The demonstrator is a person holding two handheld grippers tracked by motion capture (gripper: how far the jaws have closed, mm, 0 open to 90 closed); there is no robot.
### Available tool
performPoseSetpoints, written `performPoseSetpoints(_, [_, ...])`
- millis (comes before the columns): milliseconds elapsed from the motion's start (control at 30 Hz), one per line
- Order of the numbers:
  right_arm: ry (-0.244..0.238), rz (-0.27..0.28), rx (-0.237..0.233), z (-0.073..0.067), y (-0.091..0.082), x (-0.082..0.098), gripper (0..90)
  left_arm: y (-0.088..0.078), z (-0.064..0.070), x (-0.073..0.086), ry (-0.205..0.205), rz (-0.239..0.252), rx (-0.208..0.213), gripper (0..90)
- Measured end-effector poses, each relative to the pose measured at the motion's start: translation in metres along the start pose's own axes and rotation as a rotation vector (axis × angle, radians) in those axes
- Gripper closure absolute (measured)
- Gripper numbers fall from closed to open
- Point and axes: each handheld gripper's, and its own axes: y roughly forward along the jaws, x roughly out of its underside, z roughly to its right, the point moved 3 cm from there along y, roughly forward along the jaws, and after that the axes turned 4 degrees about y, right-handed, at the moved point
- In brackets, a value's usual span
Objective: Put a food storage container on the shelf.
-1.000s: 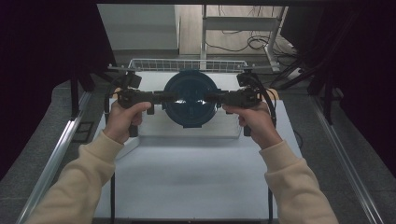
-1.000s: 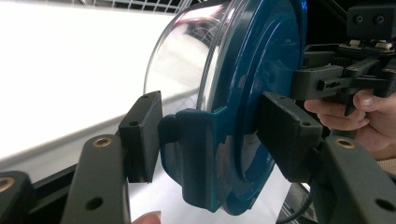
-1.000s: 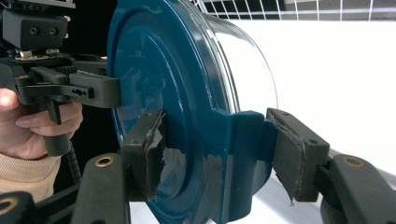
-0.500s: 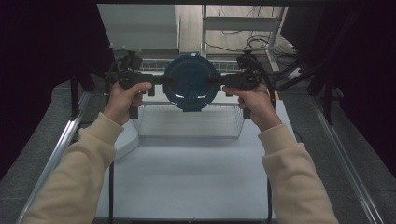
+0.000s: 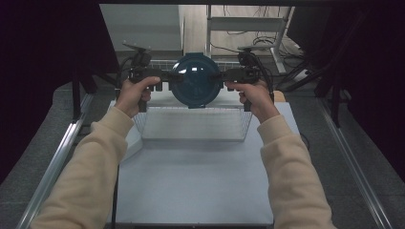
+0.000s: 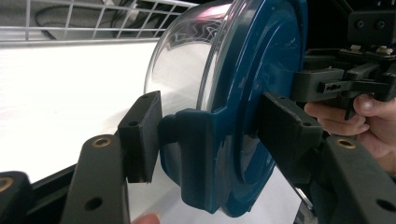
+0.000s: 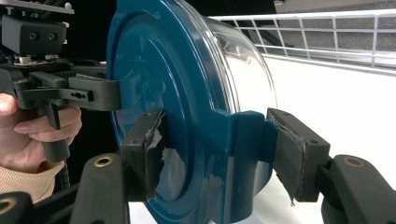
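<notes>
A round container (image 5: 196, 81) with a dark blue lid and a clear bowl hangs in the air between both hands, its round face turned up toward the high view. My left gripper (image 5: 171, 75) is shut on the lid's clasp on the left side. My right gripper (image 5: 220, 75) is shut on the clasp opposite. In the left gripper view the container (image 6: 243, 93) sits between my left gripper (image 6: 210, 135) pads (image 6: 140, 135), which press on the clasp. In the right gripper view my right gripper (image 7: 219, 154) clamps the other clasp of the container (image 7: 177, 93), with worn pads (image 7: 292, 154).
A wire basket (image 5: 239, 125) with a white floor lies on the white table (image 5: 191, 181), just below and nearer than the container. A white block (image 5: 131, 143) sits at the basket's left. Metal rails (image 5: 57, 157) run along both table sides; dark curtains stand beyond.
Both hands have carried the container away from the person, up the picture, from above the basket's middle to its far edge. The grip on both clasps is unchanged.
</notes>
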Motion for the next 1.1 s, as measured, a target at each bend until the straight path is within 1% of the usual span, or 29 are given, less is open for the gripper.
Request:
performPoseSetpoints(33, [0.012, 0.002, -0.004, 0.003, 0.001, -0.001, 39.3, 0.002, -0.003, 0.0, -0.014, 0.004, 0.004, 41.2])
performPoseSetpoints(67, [0.012, 0.002, -0.004, 0.003, 0.001, -0.001, 39.3, 0.003, -0.006, -0.001, -0.027, 0.01, 0.011, 41.2])
performPoseSetpoints(100, [0.021, 0.002, -0.01, 0.005, 0.002, -0.002, 39.4, 0.003, -0.008, -0.002, -0.029, 0.007, 0.016, 41.4])
performPoseSetpoints(167, [0.053, 0.009, -0.013, 0.01, 0.004, -0.006, 39.1, 0.006, -0.013, -0.005, -0.047, 0.01, 0.026, 41.8])
performPoseSetpoints(200, [0.069, 0.005, -0.012, 0.012, 0.006, -0.008, 38.8, 0.009, -0.018, -0.009, -0.077, 0.011, 0.033, 41.7])
performPoseSetpoints(233, [0.069, 0.005, -0.012, 0.012, 0.006, -0.008, 38.8, 0.009, -0.018, -0.009, -0.077, 0.011, 0.033, 41.6])
performPoseSetpoints(267, [0.085, 0.0, -0.011, 0.014, 0.007, -0.009, 38.3, 0.011, -0.02, -0.01, -0.092, 0.01, 0.035, 41.6])
performPoseSetpoints(300, [0.106, -0.005, -0.01, 0.016, 0.009, -0.011, 37.8, 0.013, -0.023, -0.012, -0.107, 0.01, 0.035, 41.5])
performPoseSetpoints(333, [0.139, -0.008, -0.011, 0.021, 0.012, -0.013, 36.9, 0.016, -0.025, -0.014, -0.13, 0.015, 0.027, 41.2])
performPoseSetpoints(367, [0.158, -0.005, -0.011, 0.023, 0.013, -0.014, 36.6, 0.018, -0.026, -0.015, -0.137, 0.018, 0.018, 40.6])
performPoseSetpoints(400, [0.158, -0.005, -0.011, 0.023, 0.013, -0.014, 36.6, 0.018, -0.026, -0.015, -0.137, 0.018, 0.018, 40.0])
performPoseSetpoints(467, [0.185, 0.0, -0.013, 0.028, 0.016, -0.015, 35.6, 0.022, -0.027, -0.017, -0.149, 0.02, 0.009, 39.6])
performPoseSetpoints(533, [0.221, 0.003, -0.016, 0.032, 0.018, -0.015, 35.2, 0.025, -0.031, -0.018, -0.175, 0.022, 0.014, 39.5])
performPoseSetpoints(567, [0.229, 0.006, -0.015, 0.033, 0.019, -0.016, 35.0, 0.027, -0.033, -0.019, -0.191, 0.025, 0.02, 39.5])
performPoseSetpoints(600, [0.254, 0.004, -0.01, 0.034, 0.02, -0.016, 34.8, 0.029, -0.037, -0.019, -0.213, 0.031, 0.026, 39.4])
performPoseSetpoints(700, [0.273, 0.008, -0.008, 0.036, 0.021, -0.016, 34.5, 0.031, -0.04, -0.019, -0.23, 0.033, 0.032, 39.3])
performPoseSetpoints(800, [0.32, 0.017, -0.012, 0.041, 0.025, -0.016, 33.9, 0.034, -0.044, -0.019, -0.258, 0.034, 0.032, 39.0])
performPoseSetpoints(900, [0.328, 0.017, -0.018, 0.044, 0.026, -0.015, 33.5, 0.036, -0.045, -0.018, -0.265, 0.029, 0.033, 38.7])
performPoseSetpoints(933, [0.341, 0.021, -0.019, 0.046, 0.027, -0.014, 32.9, 0.037, -0.046, -0.017, -0.265, 0.032, 0.042, 37.9])
performPoseSetpoints(1033, [0.342, 0.033, -0.015, 0.046, 0.027, -0.013, 32.4, 0.038, -0.047, -0.016, -0.259, 0.044, 0.048, 37.6])
performPoseSetpoints(1067, [0.344, 0.038, -0.009, 0.045, 0.027, -0.012, 31.7, 0.038, -0.046, -0.015, -0.253, 0.042, 0.044, 37.6])
performPoseSetpoints(1100, [0.337, 0.043, 0.006, 0.042, 0.027, -0.011, 29.7, 0.038, -0.044, -0.015, -0.236, 0.045, 0.031, 36.2])
